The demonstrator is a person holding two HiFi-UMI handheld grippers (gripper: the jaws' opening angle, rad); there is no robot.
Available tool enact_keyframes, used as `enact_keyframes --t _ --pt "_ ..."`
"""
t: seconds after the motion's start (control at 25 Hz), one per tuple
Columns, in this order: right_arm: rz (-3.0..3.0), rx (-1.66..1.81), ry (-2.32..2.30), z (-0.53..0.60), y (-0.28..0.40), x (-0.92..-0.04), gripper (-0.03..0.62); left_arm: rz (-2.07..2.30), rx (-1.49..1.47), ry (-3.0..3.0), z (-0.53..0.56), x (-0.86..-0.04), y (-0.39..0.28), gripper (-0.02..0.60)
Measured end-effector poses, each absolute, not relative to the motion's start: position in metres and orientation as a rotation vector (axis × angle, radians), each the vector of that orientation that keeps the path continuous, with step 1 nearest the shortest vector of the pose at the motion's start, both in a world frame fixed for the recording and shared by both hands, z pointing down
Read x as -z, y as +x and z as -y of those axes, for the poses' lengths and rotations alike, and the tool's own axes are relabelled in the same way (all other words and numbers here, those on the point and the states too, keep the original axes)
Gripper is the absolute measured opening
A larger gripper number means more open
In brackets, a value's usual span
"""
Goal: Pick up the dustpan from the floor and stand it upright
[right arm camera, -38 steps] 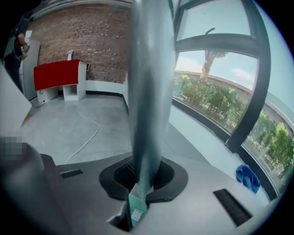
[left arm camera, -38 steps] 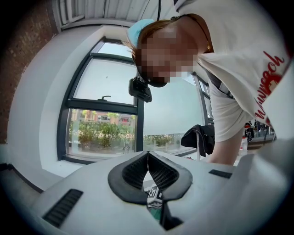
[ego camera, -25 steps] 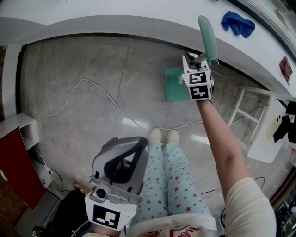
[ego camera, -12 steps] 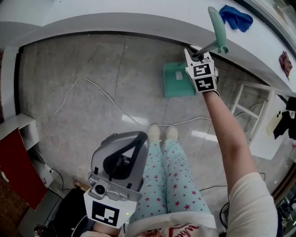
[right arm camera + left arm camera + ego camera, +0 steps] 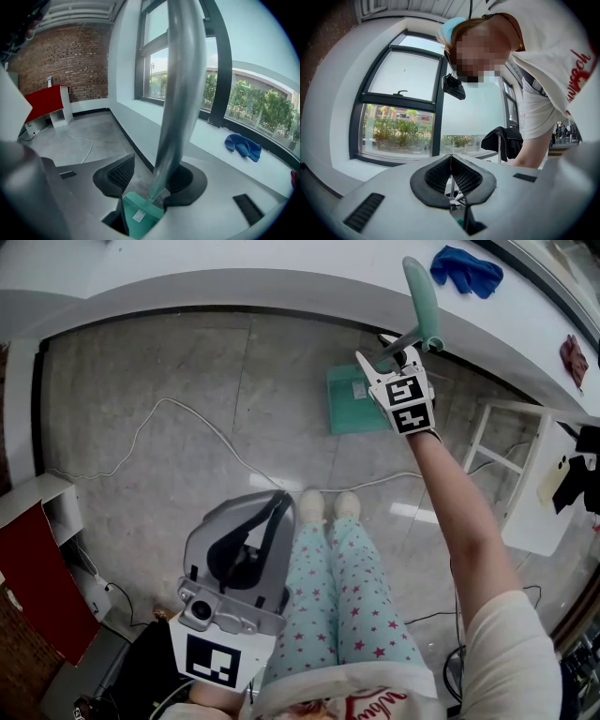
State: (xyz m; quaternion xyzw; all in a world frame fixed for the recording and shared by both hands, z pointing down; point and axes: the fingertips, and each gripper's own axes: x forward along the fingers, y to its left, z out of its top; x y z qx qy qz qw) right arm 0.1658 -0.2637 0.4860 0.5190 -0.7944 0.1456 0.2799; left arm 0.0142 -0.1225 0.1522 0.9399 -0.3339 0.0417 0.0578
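Right gripper view | my right gripper (image 5: 154, 174) just spread wide round dustpan handle (image 5: 180, 93) | standing upright, likely done | left gripper (image 5: 451, 163) closed

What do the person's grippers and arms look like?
The left gripper and right gripper have smooth grey shells with black ribbed pads lining the jaws; each carries a white cube with black square markers. The right arm has a short white sleeve. The right jaws have just been opening, the dustpan handle between them.
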Motion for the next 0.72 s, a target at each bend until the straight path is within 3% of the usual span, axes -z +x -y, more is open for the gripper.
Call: enact_keyframes --t 0.72 --pt "1.993 -0.489 1.571 0.227 0.214 -0.481 0.241 0.881 -0.109 2.894 0.1 -0.154 0.032 0.021"
